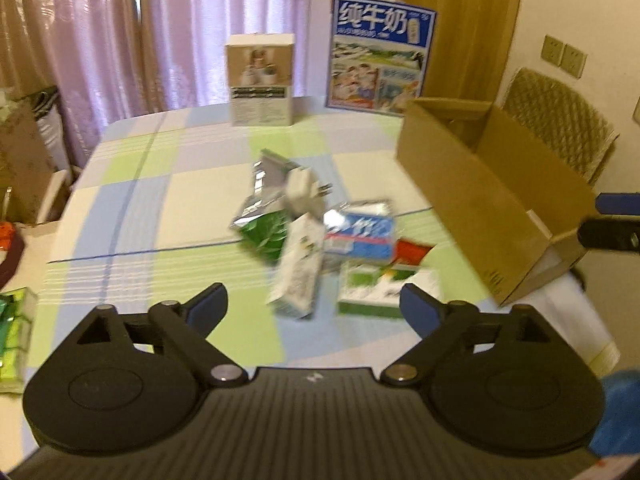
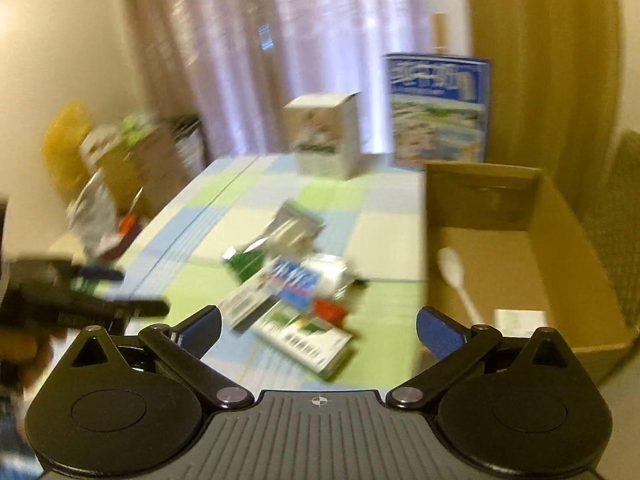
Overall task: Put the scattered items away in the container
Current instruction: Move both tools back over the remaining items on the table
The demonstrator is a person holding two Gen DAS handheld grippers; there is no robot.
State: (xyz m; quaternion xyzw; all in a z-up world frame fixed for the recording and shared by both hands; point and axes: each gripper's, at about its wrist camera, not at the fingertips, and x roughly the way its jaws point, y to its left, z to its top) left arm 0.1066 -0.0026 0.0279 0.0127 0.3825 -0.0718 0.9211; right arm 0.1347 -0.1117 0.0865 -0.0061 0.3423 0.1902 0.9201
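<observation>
Task barely begun. The box [image 2: 520,240] stands at the right of the tabletop [image 1: 132,200] and holds only a white spoon [image 2: 456,276] and a small white item [image 2: 518,316], too blurred to identify. The pile [image 1: 320,236] of packets and cartons lies mid-tabletop, just left of the box, untouched. A green pack [image 1: 14,328] sits apart at the left edge. Left tool [image 1: 314,306]: fingers wide apart, nothing held. Right tool [image 2: 318,326]: likewise apart and empty. Judgement: nearly all items remain to be moved.
</observation>
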